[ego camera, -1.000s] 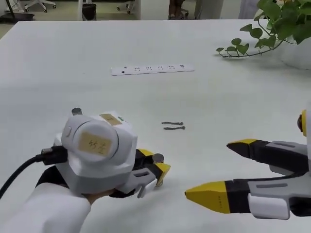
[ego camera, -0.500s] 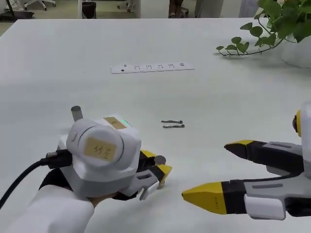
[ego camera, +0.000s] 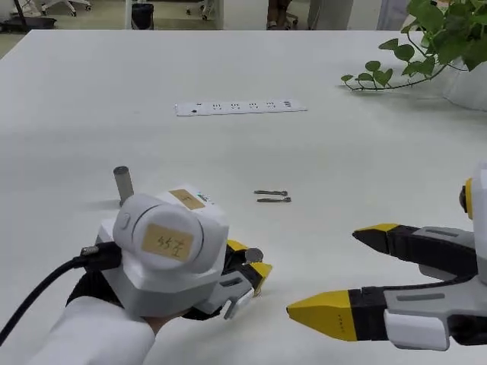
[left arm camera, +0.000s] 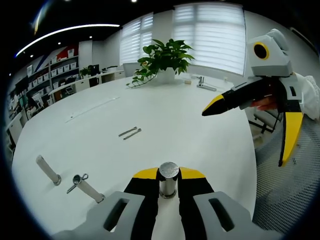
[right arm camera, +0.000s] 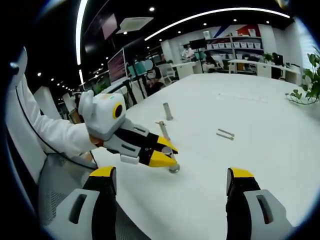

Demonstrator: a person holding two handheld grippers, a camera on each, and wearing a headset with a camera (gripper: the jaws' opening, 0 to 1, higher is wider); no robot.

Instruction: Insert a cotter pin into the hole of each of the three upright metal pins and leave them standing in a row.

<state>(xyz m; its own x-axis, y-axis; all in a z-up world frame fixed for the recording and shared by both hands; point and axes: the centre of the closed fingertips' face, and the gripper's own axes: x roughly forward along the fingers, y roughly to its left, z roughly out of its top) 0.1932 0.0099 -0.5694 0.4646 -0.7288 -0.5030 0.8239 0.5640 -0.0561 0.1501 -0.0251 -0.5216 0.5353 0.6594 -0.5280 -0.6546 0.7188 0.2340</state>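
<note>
The white counter (ego camera: pixel 91 84) runs back into an office with shelves and blinded windows. By its near edge, the left gripper (ego camera: pixel 251 260) has its jaws closed on an upright metal pin (left arm camera: pixel 168 178). The right gripper (ego camera: pixel 323 270) hangs wide open and empty. Two cotter pins (ego camera: pixel 272 196) lie mid-counter, and a power strip (ego camera: pixel 241 108) lies toward the far edge.

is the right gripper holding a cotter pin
No, the right gripper stands wide open with nothing between its jaws, and two loose cotter pins lie on the table.
</note>
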